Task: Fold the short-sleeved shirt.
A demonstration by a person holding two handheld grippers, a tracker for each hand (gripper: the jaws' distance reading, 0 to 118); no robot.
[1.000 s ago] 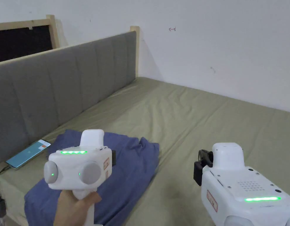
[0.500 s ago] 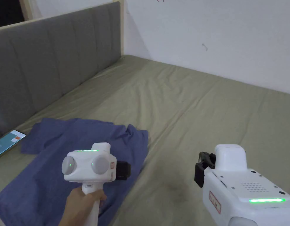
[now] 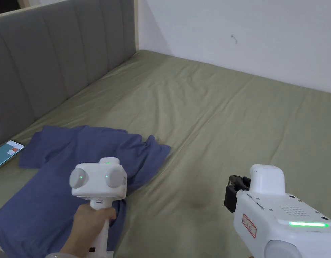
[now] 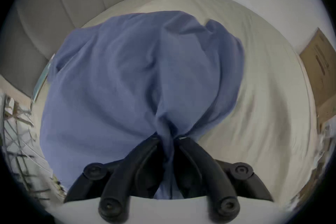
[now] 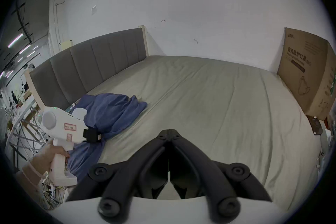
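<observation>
A blue short-sleeved shirt [image 3: 60,174] lies crumpled on the near left of the bed, sleeves toward the headboard. In the left gripper view the shirt [image 4: 138,71] bunches into a pinch where my left gripper [image 4: 168,137] is shut on its near edge. The left gripper [image 5: 99,136] also appears in the right gripper view, lifting the shirt [image 5: 111,111] slightly. In the head view its white body [image 3: 98,181] hides the jaws. My right gripper [image 5: 169,130] hovers over bare sheet with jaws shut and nothing between them; it sits at the lower right [image 3: 232,193].
An olive sheet [image 3: 228,117] covers the bed. A grey padded headboard [image 3: 43,67] runs along the left, a white wall behind. A phone [image 3: 5,155] lies beside the shirt at the left edge. A cardboard box [image 5: 307,71] stands at the bed's far right.
The head camera has tilted down and right. My left gripper has pulled back toward the near edge, drawing the shirt's edge with it. The right gripper has hardly moved.
</observation>
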